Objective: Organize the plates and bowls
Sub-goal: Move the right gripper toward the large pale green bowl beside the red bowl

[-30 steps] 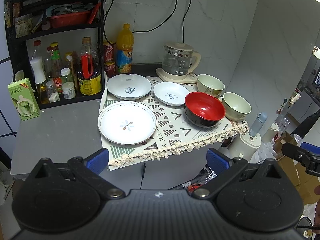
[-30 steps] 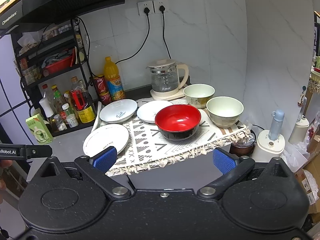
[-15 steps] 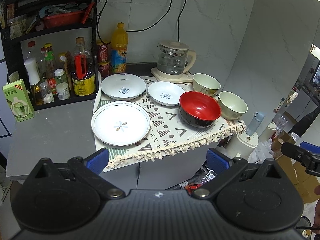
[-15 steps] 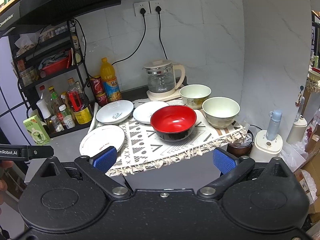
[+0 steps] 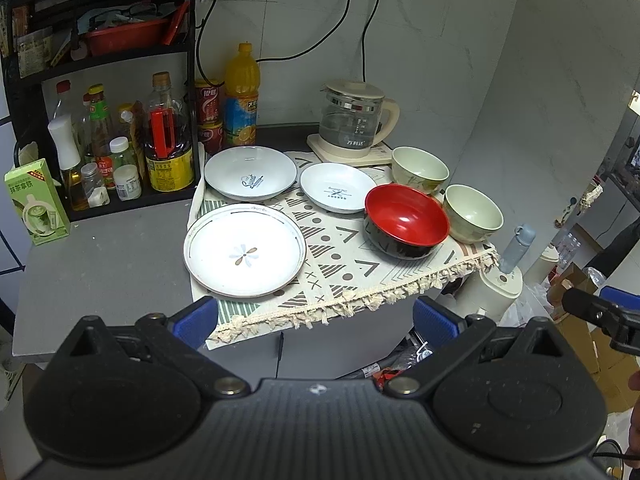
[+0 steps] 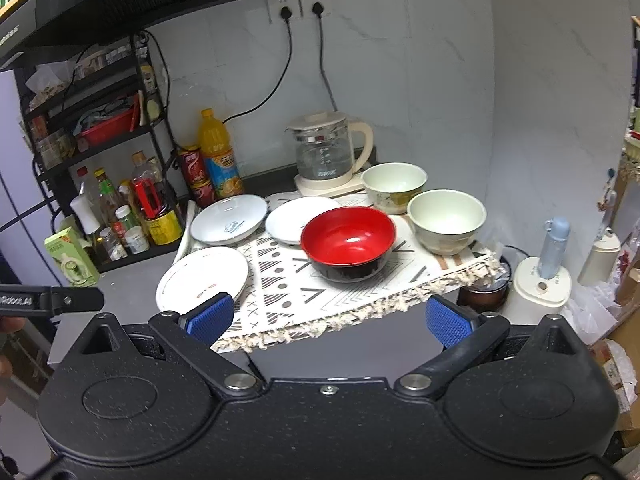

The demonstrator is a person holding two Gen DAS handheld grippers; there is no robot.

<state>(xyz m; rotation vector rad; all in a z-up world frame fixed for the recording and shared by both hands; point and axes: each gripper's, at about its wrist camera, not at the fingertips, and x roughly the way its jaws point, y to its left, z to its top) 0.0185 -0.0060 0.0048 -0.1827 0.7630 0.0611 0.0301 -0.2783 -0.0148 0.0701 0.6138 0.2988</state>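
On a patterned cloth lie a large flower plate, a white plate with script lettering and a smaller white plate. A red-and-black bowl and two pale green bowls stand to the right. My left gripper hangs open in front of the counter edge, holding nothing. My right gripper is open too, short of the cloth's fringe, and empty.
A black rack of bottles and jars stands at the back left, with an orange drink bottle and cans beside it. A glass kettle sits at the back. A green carton stands on the grey counter. Small appliances are right of the counter.
Both cameras drifted slightly, the dishes shifting a little in each view. Nothing on the counter moved; both grippers stayed open.
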